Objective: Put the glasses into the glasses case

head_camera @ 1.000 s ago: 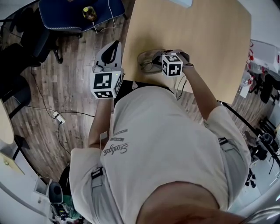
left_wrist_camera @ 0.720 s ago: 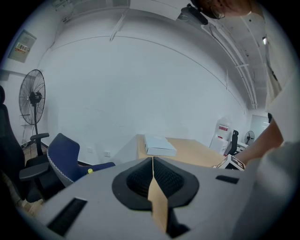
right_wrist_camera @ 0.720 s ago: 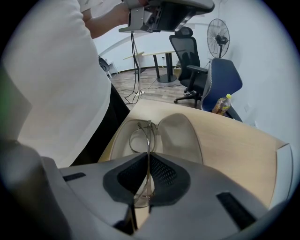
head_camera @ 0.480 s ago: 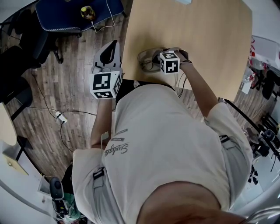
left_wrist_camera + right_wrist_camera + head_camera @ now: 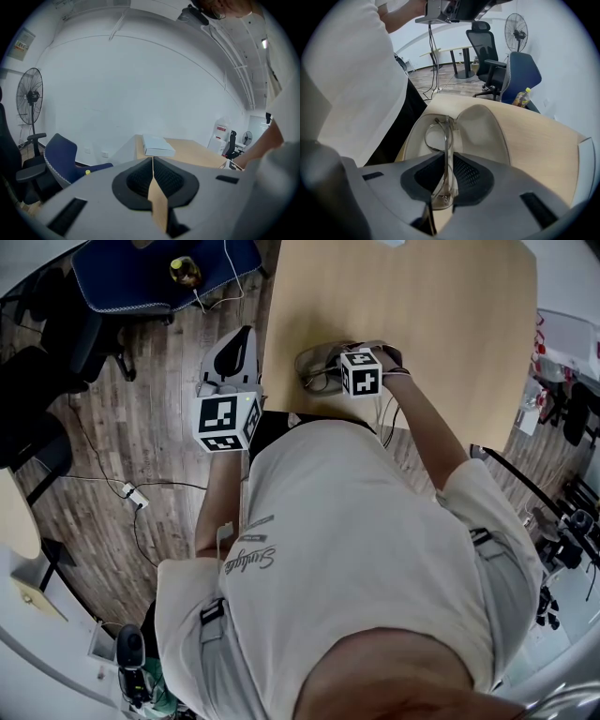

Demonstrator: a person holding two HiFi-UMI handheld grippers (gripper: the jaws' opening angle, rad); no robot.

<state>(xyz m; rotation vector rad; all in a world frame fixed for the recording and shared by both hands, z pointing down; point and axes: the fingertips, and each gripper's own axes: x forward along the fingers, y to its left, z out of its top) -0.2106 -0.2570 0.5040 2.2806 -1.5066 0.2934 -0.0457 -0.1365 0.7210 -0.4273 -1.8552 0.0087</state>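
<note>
While the right gripper (image 5: pixel 447 157) points steeply down over the open glasses case (image 5: pixel 480 124), its jaws have just been opening, and the glasses (image 5: pixel 439 136) stand on edge in the gap between them. The pads sit loose about the frame rather than pinching it. The far lens reaches down into the pale hollow of the case's lower shell, while the near end is up between the dark pads. The lid lies hinged back beside it, to the right in the right gripper view.

From the head view, the case rests near the edge of the wooden table (image 5: pixel 441 324), right in front of the person (image 5: pixel 356 549), with the right gripper directly above it.

Over on the other side, the left gripper (image 5: pixel 153 161) is held off the table's side, out above the plank floor (image 5: pixel 159 437). Its jaws are pressed together with nothing between them. It looks out toward a blue chair (image 5: pixel 63 157) and a flat white box (image 5: pixel 158 146) lying on the far part of the table.
</note>
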